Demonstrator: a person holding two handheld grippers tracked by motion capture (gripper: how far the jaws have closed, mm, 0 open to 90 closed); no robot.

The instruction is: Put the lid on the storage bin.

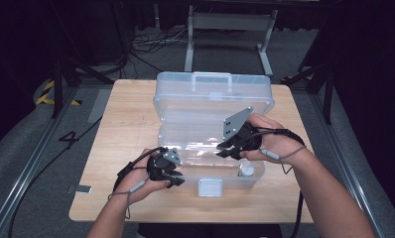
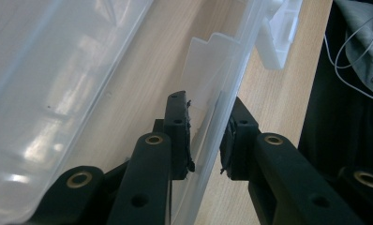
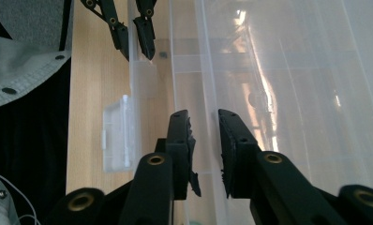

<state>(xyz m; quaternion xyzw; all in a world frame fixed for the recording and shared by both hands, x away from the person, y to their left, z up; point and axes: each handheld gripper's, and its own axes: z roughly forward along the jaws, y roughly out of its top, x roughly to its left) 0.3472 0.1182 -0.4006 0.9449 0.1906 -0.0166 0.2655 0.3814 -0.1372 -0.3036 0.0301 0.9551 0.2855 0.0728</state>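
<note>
High view has your clear plastic storage box (image 1: 213,119) sitting open mid-table on the pale wood tabletop (image 1: 126,124), lid tipped back with its moulded handle (image 1: 212,79) at the far side. Inside, near the front right corner, there's a small white-capped container (image 1: 245,171). A white latch (image 1: 210,188) hangs off the front wall. Your left gripper (image 2: 205,140) has its jaws either side of that thin see-through front wall, slightly spread. Your right gripper (image 3: 204,150) is over the box's inside, jaws apart, pinching nothing.
</note>
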